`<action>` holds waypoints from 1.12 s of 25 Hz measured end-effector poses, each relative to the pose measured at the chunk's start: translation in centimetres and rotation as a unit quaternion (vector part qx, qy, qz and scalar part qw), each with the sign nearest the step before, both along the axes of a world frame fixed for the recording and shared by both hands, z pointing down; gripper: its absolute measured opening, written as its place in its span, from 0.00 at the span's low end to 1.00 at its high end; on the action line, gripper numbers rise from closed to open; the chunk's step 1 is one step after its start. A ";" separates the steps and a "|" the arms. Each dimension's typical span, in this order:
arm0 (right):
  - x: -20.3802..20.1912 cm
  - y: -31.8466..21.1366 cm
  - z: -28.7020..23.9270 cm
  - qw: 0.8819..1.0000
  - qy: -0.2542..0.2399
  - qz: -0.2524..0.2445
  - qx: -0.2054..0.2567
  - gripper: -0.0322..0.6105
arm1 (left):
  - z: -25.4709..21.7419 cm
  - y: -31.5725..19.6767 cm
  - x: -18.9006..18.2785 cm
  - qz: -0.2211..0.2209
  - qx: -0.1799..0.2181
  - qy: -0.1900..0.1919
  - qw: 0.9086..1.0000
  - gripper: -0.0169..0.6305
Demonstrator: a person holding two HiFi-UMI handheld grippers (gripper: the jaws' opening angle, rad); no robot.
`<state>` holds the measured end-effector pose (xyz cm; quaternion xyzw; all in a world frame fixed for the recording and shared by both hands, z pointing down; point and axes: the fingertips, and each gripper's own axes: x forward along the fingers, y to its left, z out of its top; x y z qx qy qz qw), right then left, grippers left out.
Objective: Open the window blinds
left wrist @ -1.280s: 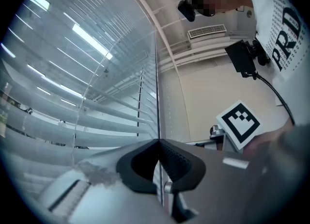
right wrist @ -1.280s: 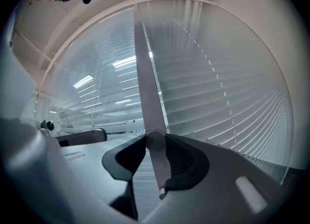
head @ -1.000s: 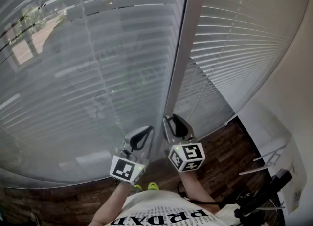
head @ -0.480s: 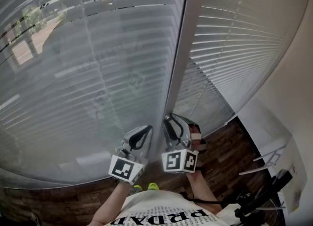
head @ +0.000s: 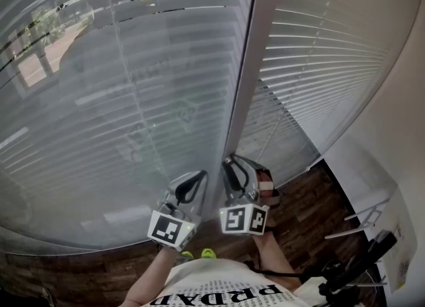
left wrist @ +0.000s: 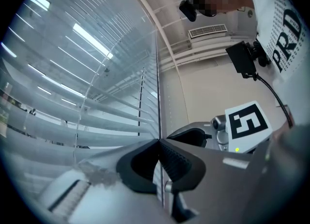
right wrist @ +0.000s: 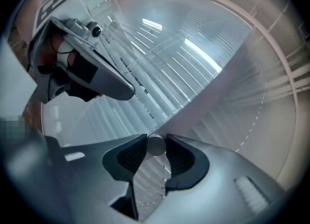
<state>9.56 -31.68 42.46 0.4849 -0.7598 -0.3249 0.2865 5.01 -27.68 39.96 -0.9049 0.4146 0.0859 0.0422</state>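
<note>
My left gripper waits, jaws pressed together, beside the mullion. My right gripper has just rolled, jaws closing further onto the tilt wand. The blinds ahead look barely opened, so I probably need more twisting.

Soft daylight is coming through the blinds from the far side, leaving the head view bright, hazy and low in contrast. In both gripper views bright streaks are glaring across them. All 3 pictures are bowing strongly at the edges. The 2 gripper views are darkening at the corners, and whatever is nearest the lens is blurring.
</note>
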 end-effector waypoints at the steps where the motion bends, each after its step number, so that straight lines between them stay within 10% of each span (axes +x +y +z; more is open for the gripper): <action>1: 0.0 0.0 0.0 1.000 -0.010 -0.001 -0.003 0.24 | 0.0 0.0 0.0 0.000 0.000 0.000 1.000 0.01; 28: 1.0 -0.3 -0.9 0.952 -0.291 -0.026 -0.092 0.25 | 0.1 0.0 0.6 0.004 -0.001 -0.001 1.000 0.01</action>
